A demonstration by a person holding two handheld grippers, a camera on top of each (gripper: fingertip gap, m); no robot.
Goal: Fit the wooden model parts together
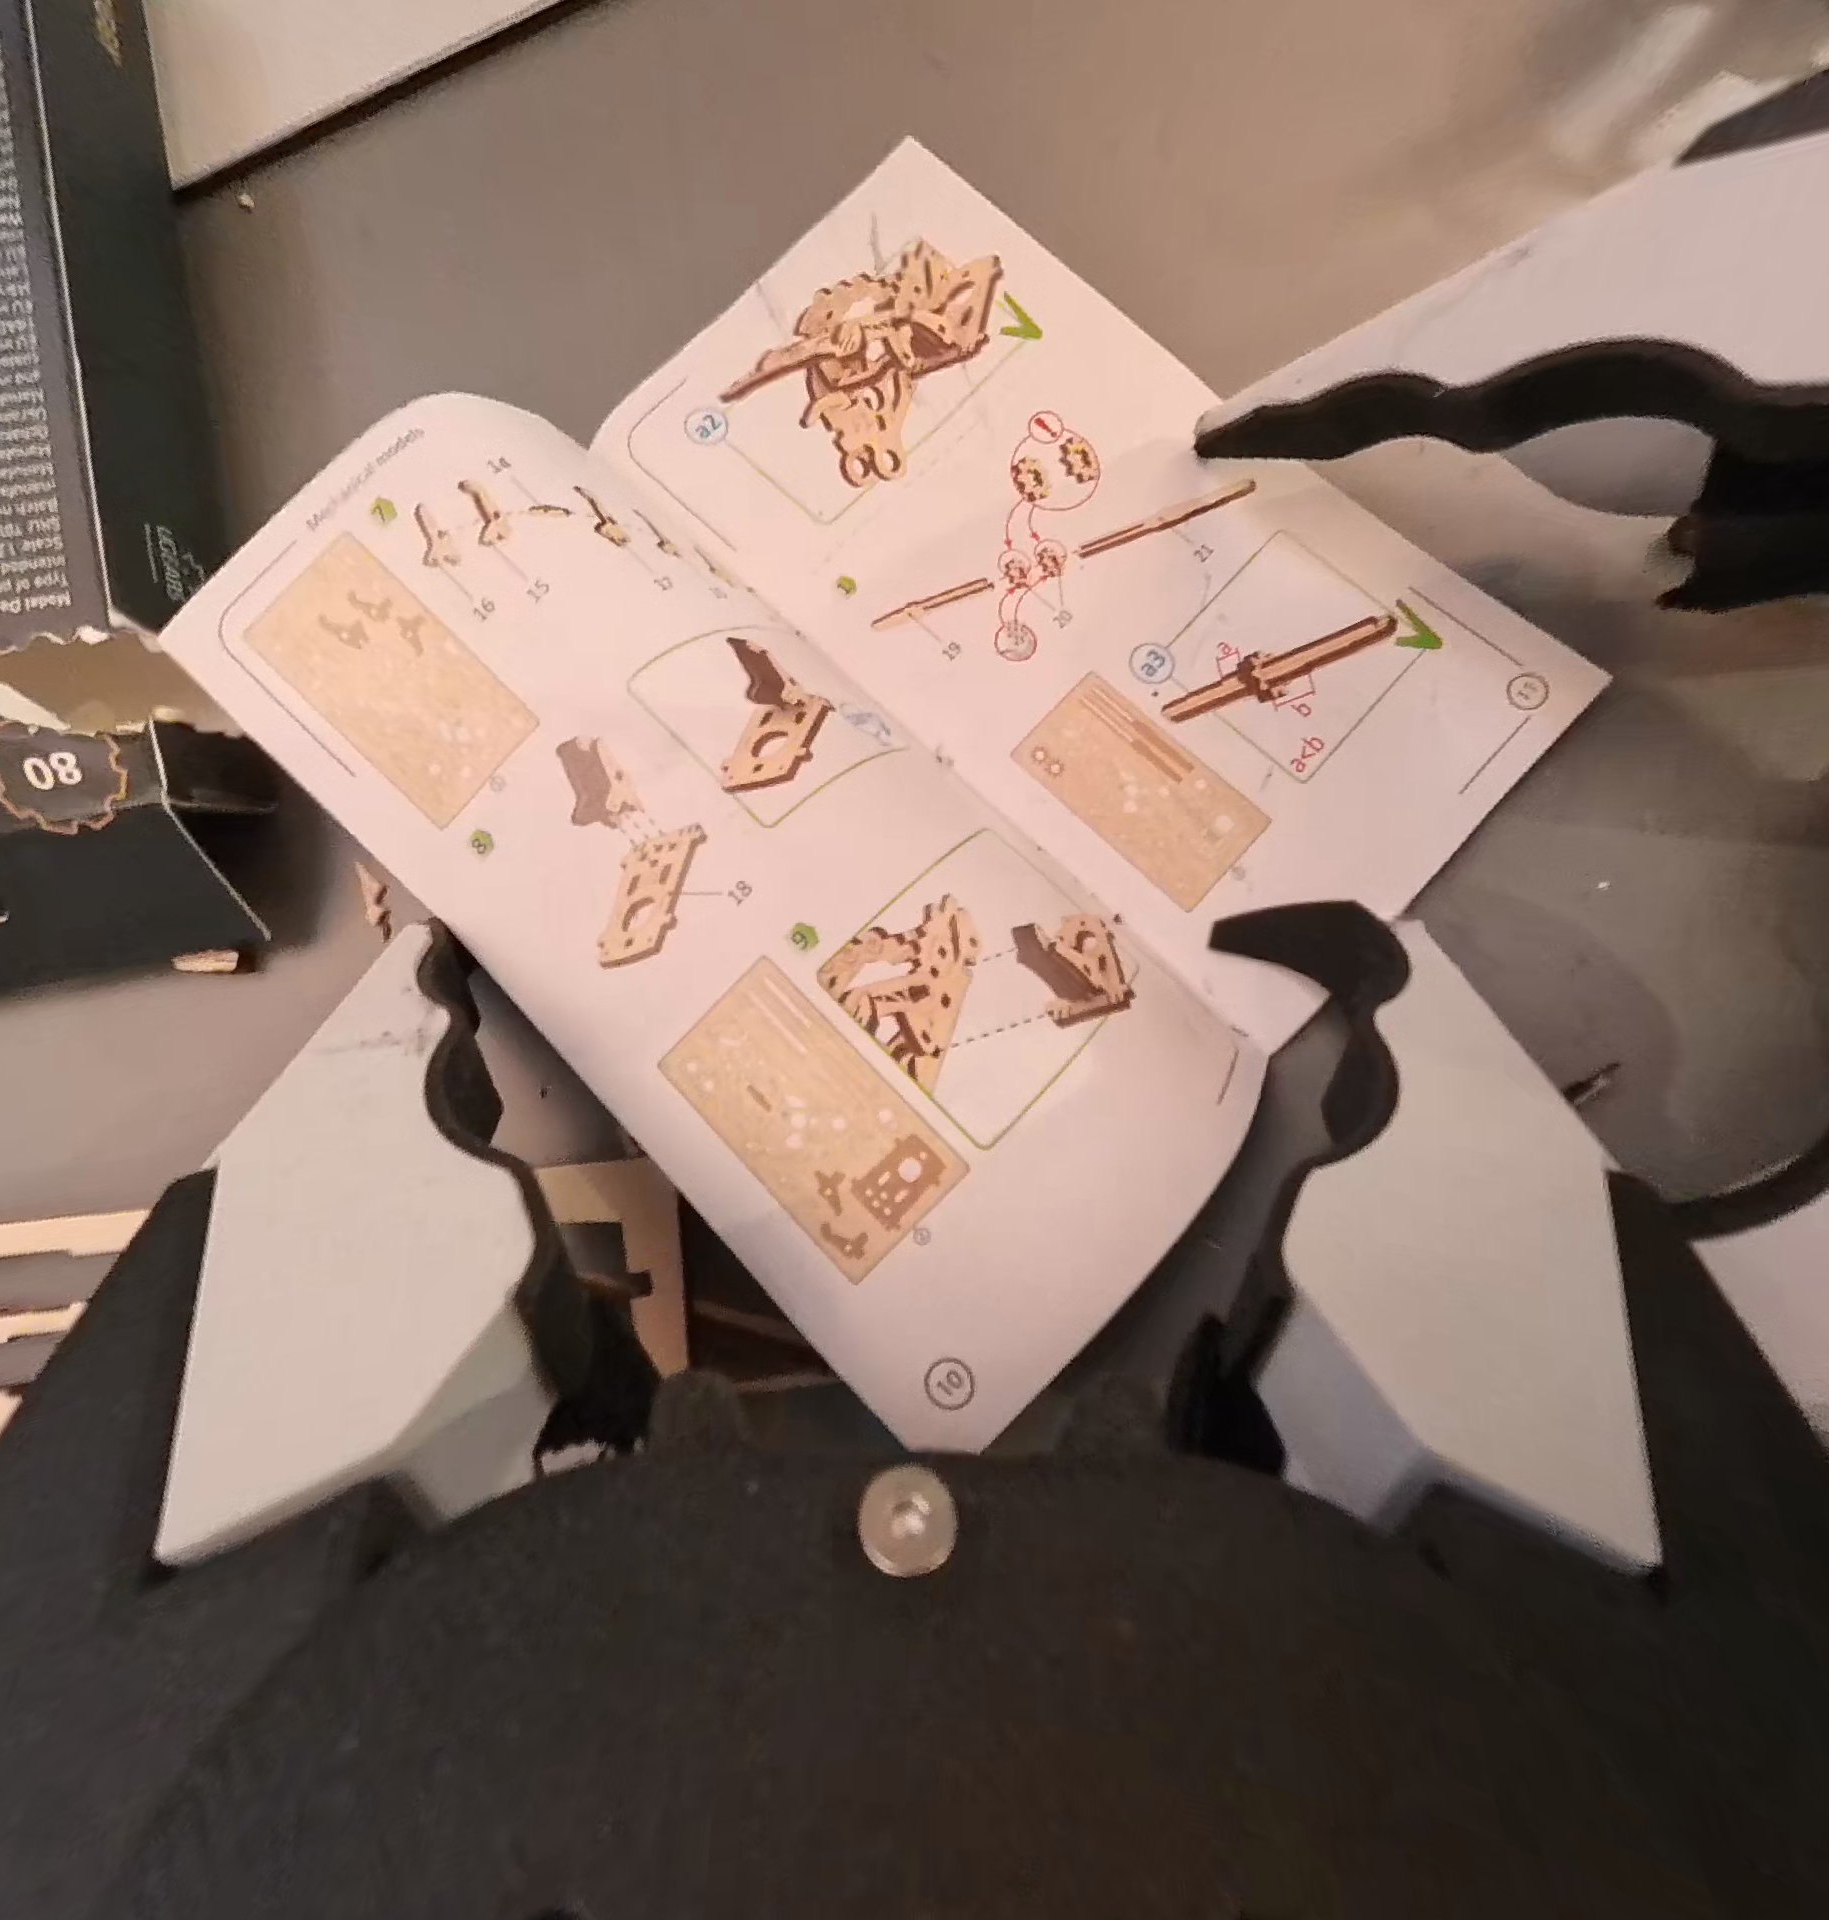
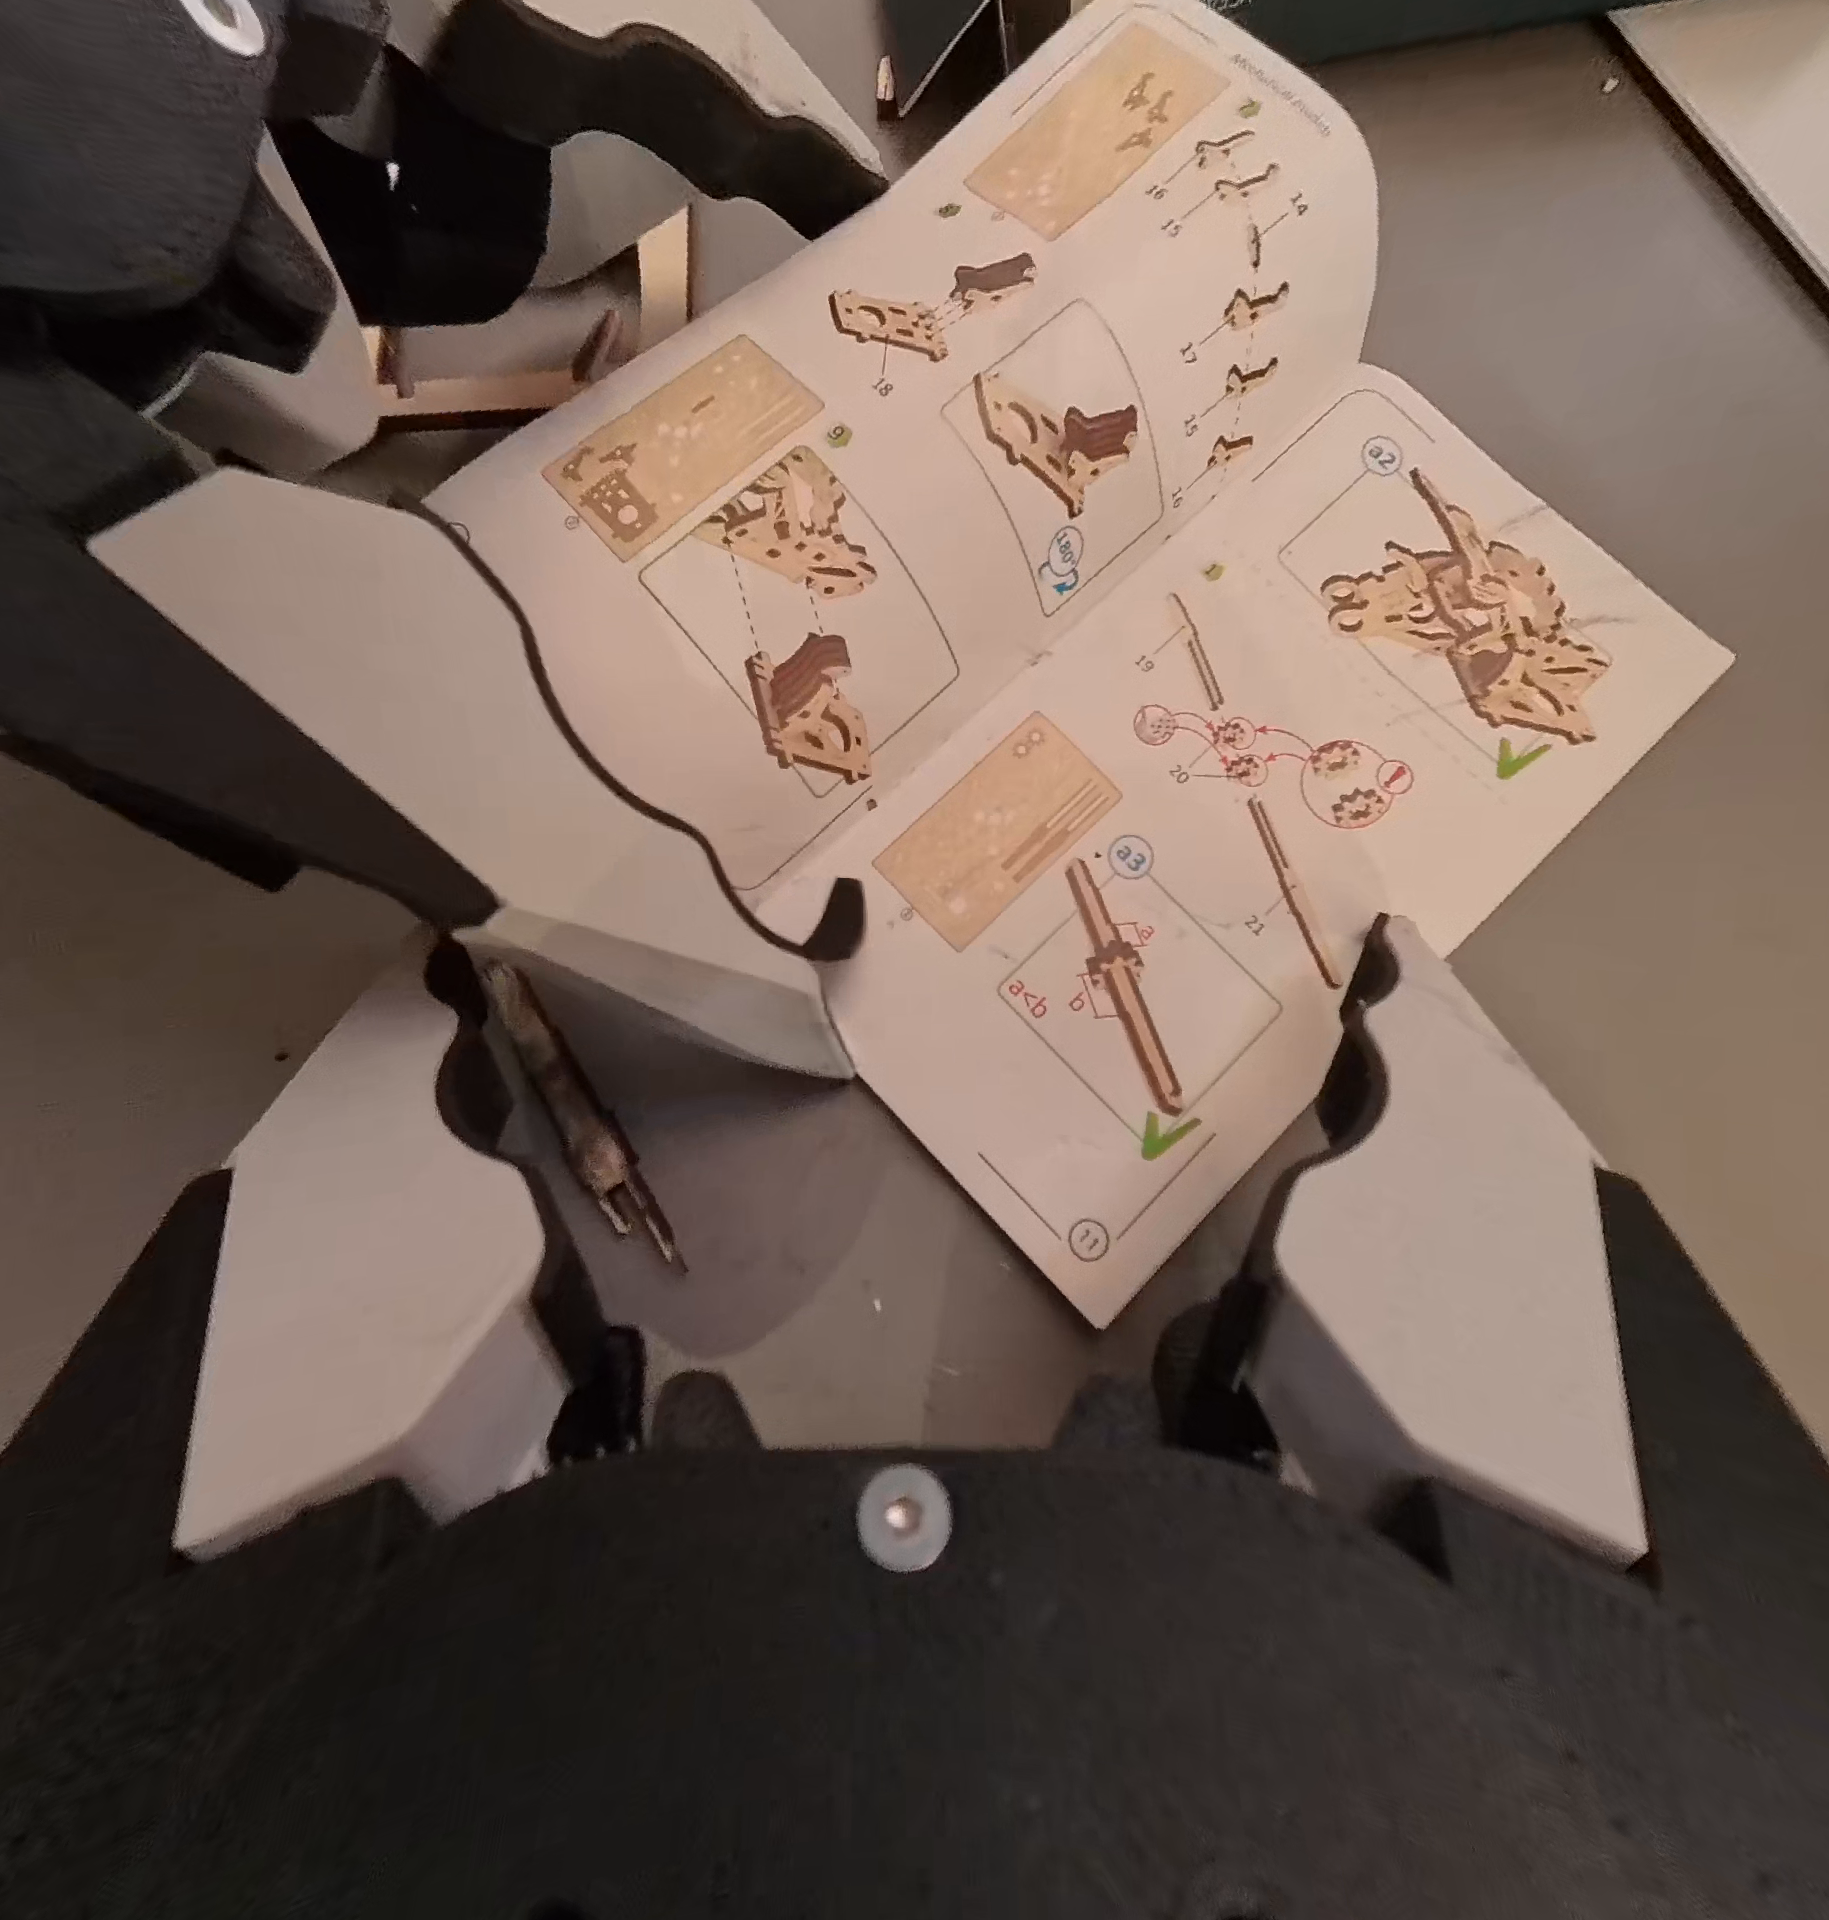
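Grey tabletop [image 1: 1668,935] under both of my grippers. My left gripper [image 1: 822,956] has its jaws spread wide and holds nothing; the open instruction booklet [image 1: 889,748] lies between and beyond its fingers. My right gripper [image 2: 910,956] is also wide apart, empty, over the booklet's near page corner. A thin dark wooden stick part [image 2: 577,1112] lies on the table just beside its left finger [image 2: 370,1195]. The other gripper's fingertip [image 1: 1232,431] sits on the far page. Laser-cut wooden sheets [image 1: 48,1278] lie partly under the booklet, left. Farther left, a torn dark cardboard box [image 1: 68,436]
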